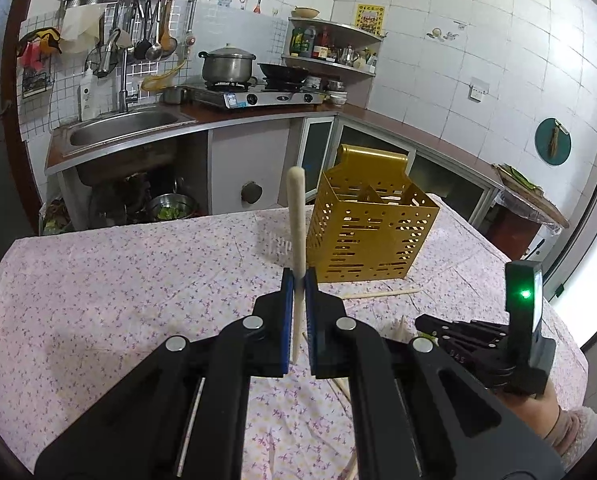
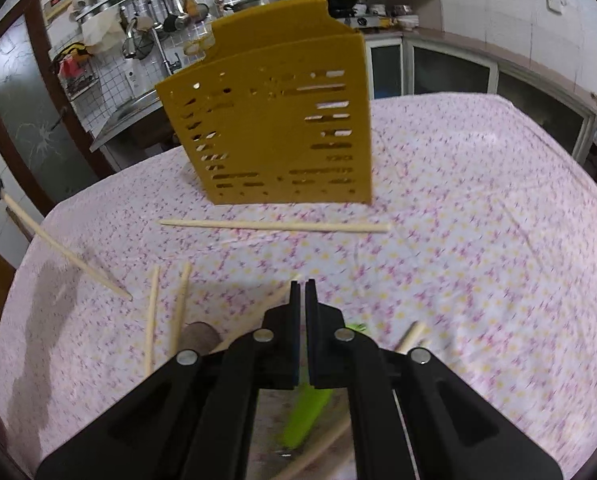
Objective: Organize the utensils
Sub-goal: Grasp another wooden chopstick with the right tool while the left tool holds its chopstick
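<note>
Left gripper (image 1: 298,276): clenched on a pale wooden chopstick (image 1: 297,216), held near-upright, rounded end up, lower end projecting down past the blue pads. In the right wrist view, same chopstick (image 2: 58,248) seen slanting down from the left edge, tip above the cloth.

Right gripper (image 2: 302,286): jaws drawn together, only a narrow slit between the tips, nothing clamped. Seen from the left wrist view low at right (image 1: 450,330), a hand (image 1: 548,412) on its grip, a green lamp lit on the body.

Directly under and around the right gripper: loose chopsticks (image 2: 180,312) scattered on the floral tablecloth (image 2: 478,240), plus a green utensil handle (image 2: 306,416), partly hidden, type unclear. Beyond the tips: one chopstick (image 2: 274,225) lying crosswise, flat on the cloth.

Just behind that chopstick: yellow perforated utensil holder (image 2: 274,120), upright near the far edge of the table. Left wrist view: same holder (image 1: 372,236), open top, inner dividers visible, to the right of the held chopstick.

Background: sink (image 1: 122,128), stove with pot (image 1: 228,66).
</note>
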`<state>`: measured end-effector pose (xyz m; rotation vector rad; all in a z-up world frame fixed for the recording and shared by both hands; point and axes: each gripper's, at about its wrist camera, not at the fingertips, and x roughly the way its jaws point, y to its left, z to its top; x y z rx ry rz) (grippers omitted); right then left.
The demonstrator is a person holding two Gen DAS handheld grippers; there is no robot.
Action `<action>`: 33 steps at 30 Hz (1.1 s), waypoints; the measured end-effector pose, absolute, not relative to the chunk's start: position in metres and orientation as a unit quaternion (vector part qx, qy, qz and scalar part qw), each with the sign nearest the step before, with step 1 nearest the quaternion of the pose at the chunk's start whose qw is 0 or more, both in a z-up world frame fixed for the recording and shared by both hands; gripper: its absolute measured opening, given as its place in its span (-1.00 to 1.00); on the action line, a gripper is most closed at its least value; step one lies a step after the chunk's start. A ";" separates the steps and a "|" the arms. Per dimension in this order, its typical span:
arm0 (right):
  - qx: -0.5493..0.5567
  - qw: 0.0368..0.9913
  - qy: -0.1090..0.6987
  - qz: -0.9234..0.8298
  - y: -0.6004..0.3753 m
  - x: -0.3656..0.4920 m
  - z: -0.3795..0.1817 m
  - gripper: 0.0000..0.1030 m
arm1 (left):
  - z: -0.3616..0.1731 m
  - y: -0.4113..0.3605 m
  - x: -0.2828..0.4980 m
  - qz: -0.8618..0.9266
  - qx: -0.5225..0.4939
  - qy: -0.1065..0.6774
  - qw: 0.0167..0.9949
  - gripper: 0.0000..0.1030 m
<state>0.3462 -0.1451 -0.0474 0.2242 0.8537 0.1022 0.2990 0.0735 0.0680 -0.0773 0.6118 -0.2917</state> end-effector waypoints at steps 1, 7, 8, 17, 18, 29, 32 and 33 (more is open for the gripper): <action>0.109 0.902 0.415 0.045 -0.142 0.346 -0.048 -0.92 | 0.069 0.074 0.298 -0.143 -0.035 0.300 0.943 -0.91; 0.127 0.890 0.438 0.021 -0.130 0.349 -0.052 -0.92 | 0.070 0.088 0.292 -0.133 -0.028 0.308 0.942 -0.91; 0.129 0.887 0.442 0.018 -0.128 0.350 -0.053 -0.92 | 0.069 0.092 0.291 -0.131 -0.031 0.310 0.941 -0.91; 0.102 0.877 0.468 -0.018 -0.108 0.362 -0.063 -0.13 | 0.061 0.114 0.288 -0.127 -0.050 0.325 0.936 -0.91; 0.090 0.880 0.466 -0.021 -0.104 0.364 -0.062 -0.40 | 0.060 0.114 0.288 -0.128 -0.049 0.325 0.936 -0.91; 0.108 0.889 0.446 0.014 -0.124 0.369 -0.034 -0.86 | 0.061 0.110 0.288 -0.124 -0.041 0.321 0.938 -0.90; 0.122 0.896 0.426 0.031 -0.137 0.363 -0.018 -0.86 | 0.063 0.105 0.289 -0.121 -0.038 0.318 0.940 -0.90; 0.125 0.897 0.422 0.036 -0.139 0.362 -0.015 -0.86 | 0.065 0.102 0.288 -0.121 -0.034 0.315 0.941 -0.90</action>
